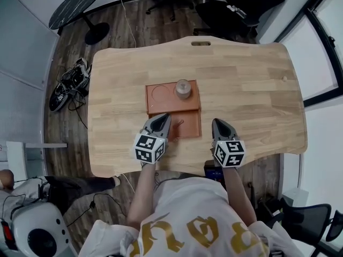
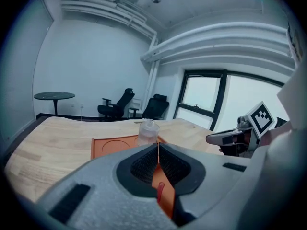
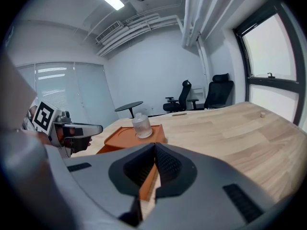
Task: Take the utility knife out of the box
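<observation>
Currently pre-grasp; nothing is picked up yet. The left gripper (image 1: 162,118) sits over the near-left part of the orange box (image 1: 147,98) with its jaws pressed tip to tip and nothing between them. The right gripper (image 1: 218,123) hovers over bare table (image 1: 252,84) just right of the box, jaws also together and empty.

Knife location: I read the slim reddish piece (image 1: 178,124) in the box's near section as the utility knife, though it's too small to be certain. It lies just right of the left gripper's tip. The left gripper view shows it directly below the closed jaw tips, apparently untouched.

The far section holds a clear jar (image 1: 183,89) upright on the right and a bare round recess on the left.

Next move, my call:
- The left gripper is closest, so open its jaws first; shut, it can't take anything.
- Drop the tips to straddle the knife across its narrow side, close, then lift straight up clear of the box wall.
- The right gripper could pin the box rim if it slides.
- The knife is low and flat, so the tips need to go nearly to the box floor.

Surface: a light wood-plank desk with a wavy edge and a cable slot (image 1: 201,43) at the far side, otherwise bare.

Room: dark plank floor, a round black side table (image 1: 75,7), office chairs (image 1: 236,4) beyond the desk, a cable tangle (image 1: 69,84) on the floor to the left, and windows on the right.
</observation>
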`<state>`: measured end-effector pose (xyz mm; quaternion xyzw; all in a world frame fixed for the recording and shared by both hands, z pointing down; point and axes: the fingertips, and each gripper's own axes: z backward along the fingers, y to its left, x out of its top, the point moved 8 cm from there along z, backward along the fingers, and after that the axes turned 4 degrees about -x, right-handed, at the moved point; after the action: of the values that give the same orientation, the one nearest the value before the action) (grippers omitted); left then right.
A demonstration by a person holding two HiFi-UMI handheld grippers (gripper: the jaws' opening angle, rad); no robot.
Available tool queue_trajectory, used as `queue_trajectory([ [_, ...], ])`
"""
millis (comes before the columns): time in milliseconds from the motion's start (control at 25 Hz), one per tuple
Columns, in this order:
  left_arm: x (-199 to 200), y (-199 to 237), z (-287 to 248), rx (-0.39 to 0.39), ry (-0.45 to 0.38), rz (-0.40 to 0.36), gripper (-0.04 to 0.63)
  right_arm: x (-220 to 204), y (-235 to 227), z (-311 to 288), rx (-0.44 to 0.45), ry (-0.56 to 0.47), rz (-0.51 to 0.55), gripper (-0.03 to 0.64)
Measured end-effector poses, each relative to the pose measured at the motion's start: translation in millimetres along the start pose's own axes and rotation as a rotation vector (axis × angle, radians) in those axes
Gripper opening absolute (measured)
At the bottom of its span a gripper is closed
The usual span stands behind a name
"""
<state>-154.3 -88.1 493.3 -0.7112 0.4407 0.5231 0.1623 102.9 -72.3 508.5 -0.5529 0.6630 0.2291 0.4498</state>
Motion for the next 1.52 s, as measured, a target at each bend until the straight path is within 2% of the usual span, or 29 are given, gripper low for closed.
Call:
queue_trajectory([
  [480, -31, 4, -20, -0.03, 0.142, 0.013, 0.011, -15, 0, -21, 0.037, 0.068, -0.009, 0.011],
  [920, -52, 8, -53, -0.159, 0.399, -0.03, 0.012, -22, -13, -34, 0.051, 0.121, -0.023, 0.011],
  [1240, -70, 7, -76, -0.214, 0.551, -0.035, 0.012, -28, -26, -44, 0.08, 0.166, -0.039, 0.011],
  [1440, -78, 5, -86, -0.236, 0.626, -0.067, 0.014, -29, -28, -50, 0.091, 0.184, -0.046, 0.012],
  [1520, -80, 5, -89, -0.246, 0.646, -0.073, 0.042, -30, -29, -53, 0.093, 0.193, -0.049, 0.011],
])
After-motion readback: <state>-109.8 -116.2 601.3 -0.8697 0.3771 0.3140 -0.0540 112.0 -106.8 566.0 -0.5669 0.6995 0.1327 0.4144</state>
